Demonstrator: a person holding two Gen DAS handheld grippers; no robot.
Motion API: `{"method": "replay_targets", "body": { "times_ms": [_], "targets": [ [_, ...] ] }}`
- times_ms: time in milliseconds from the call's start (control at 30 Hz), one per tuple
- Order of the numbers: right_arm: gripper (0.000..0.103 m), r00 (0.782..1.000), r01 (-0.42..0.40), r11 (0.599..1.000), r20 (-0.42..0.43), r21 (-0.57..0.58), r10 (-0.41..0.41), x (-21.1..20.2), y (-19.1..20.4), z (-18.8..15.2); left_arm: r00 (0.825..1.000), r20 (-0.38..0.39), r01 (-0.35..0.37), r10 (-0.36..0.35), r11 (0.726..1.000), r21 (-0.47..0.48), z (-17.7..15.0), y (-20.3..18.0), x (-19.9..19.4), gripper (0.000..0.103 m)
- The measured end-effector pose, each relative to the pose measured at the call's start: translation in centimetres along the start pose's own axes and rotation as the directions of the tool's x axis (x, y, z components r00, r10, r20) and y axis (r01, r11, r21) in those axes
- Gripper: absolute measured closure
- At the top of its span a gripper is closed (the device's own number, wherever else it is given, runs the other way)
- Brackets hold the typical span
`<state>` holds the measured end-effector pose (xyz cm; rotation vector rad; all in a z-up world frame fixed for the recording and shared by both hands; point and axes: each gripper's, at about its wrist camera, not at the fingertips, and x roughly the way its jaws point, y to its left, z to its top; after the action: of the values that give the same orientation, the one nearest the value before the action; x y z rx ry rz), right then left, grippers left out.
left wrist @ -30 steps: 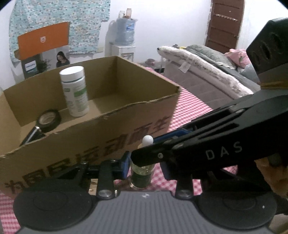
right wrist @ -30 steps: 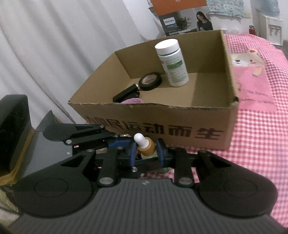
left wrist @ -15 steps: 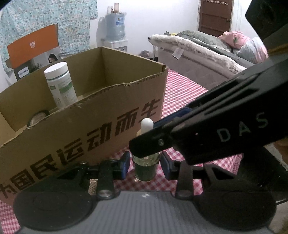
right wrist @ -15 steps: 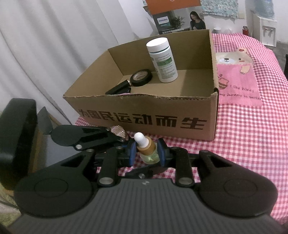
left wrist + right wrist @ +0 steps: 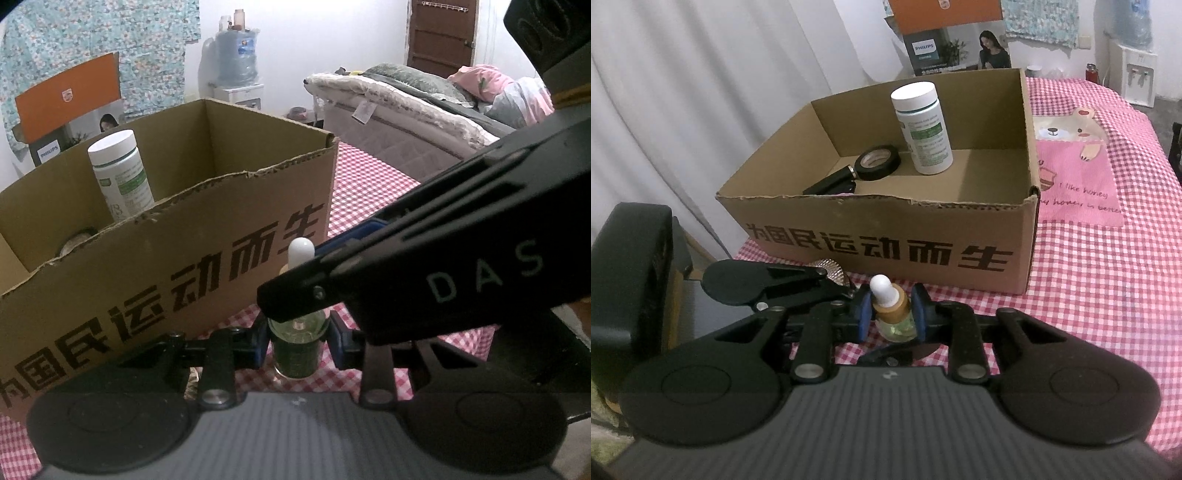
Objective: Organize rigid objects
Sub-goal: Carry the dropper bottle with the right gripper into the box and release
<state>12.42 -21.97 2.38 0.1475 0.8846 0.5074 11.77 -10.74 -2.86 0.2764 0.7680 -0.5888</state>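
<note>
A bedroom is being shown: white curtain on one side, a bed and brown door beyond, and a red-checked tablecloth (image 5: pixel 1108 295) is covering the table. An open cardboard box (image 5: pixel 886 236) is being kept on the cloth; a white pill bottle (image 5: pixel 922 127), a roll of black tape (image 5: pixel 877 162) and a dark tube-like item (image 5: pixel 831 182) are already being stored in it. In front of the box's printed wall, a small dropper bottle (image 5: pixel 892 314) is being held upright between both tools at once. The right gripper (image 5: pixel 891 312) is being closed on the bottle's tan collar, its blue pads touching either side. The left gripper (image 5: pixel 297 341) is being closed on the green glass body lower down; whether its pads are pressing fully is hard to tell, since the right tool is crossing in front. Compared with a second ago, the box interior is being seen less from the left wrist view and its front wall is now filling more of the frame, so the left tool is judged to have been lowered slightly toward the bottle. The bottle is still being kept outside the box, so its placement is judged not yet done.
</note>
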Motion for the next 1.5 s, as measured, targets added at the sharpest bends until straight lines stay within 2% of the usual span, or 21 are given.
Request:
{"method": "replay_targets", "body": {
  "times_ms": [167, 367, 533, 700, 900, 1100, 1267, 1500],
  "targets": [
    [0.082, 1.0, -0.002, 1.0, 0.018, -0.008, 0.002, -1.1, 0.5, 0.2, 1.0, 0.022, -0.002, 0.002, 1.0, 0.005, 0.5, -0.2, -1.3, 0.07],
    [0.082, 0.997, -0.022, 0.997, 0.078, -0.067, 0.027, -3.8, 1.9, 1.5, 0.996, 0.085, -0.034, 0.032, 0.999, 0.025, 2.1, -0.2, -4.5, 0.07],
    [0.082, 0.986, -0.043, 0.986, 0.149, -0.16, 0.067, -6.4, 3.5, 4.0, 0.986, 0.148, -0.081, 0.078, 0.997, 0.017, 5.0, 0.5, -7.3, 0.07],
    [0.082, 0.974, -0.041, 0.969, 0.208, -0.243, 0.093, -7.8, 4.2, 8.0, 0.981, 0.187, -0.05, 0.057, 0.998, -0.038, 8.6, 2.9, -8.4, 0.07],
    [0.082, 0.979, -0.055, 0.962, 0.175, -0.268, 0.105, -6.0, 2.7, 13.6, 0.988, 0.148, -0.031, 0.047, 0.993, -0.11, 12.6, 6.4, -5.5, 0.07],
    [0.083, 0.992, -0.089, 0.974, 0.072, -0.209, 0.106, -0.7, -1.1, 18.3, 0.999, 0.038, -0.012, 0.02, 0.981, -0.195, 14.7, 10.1, 0.1, 0.07],
    [0.083, 0.995, -0.103, 0.984, -0.003, -0.146, 0.103, 3.8, -4.3, 20.1, 0.999, -0.044, -0.02, 0.01, 0.974, -0.228, 15.6, 12.3, 4.3, 0.07],
    [0.084, 0.995, -0.086, 0.988, -0.06, -0.125, 0.079, 8.7, -7.1, 21.3, 0.995, -0.103, -0.036, 0.011, 0.969, -0.244, 16.1, 13.6, 8.0, 0.07]
  ]
}}
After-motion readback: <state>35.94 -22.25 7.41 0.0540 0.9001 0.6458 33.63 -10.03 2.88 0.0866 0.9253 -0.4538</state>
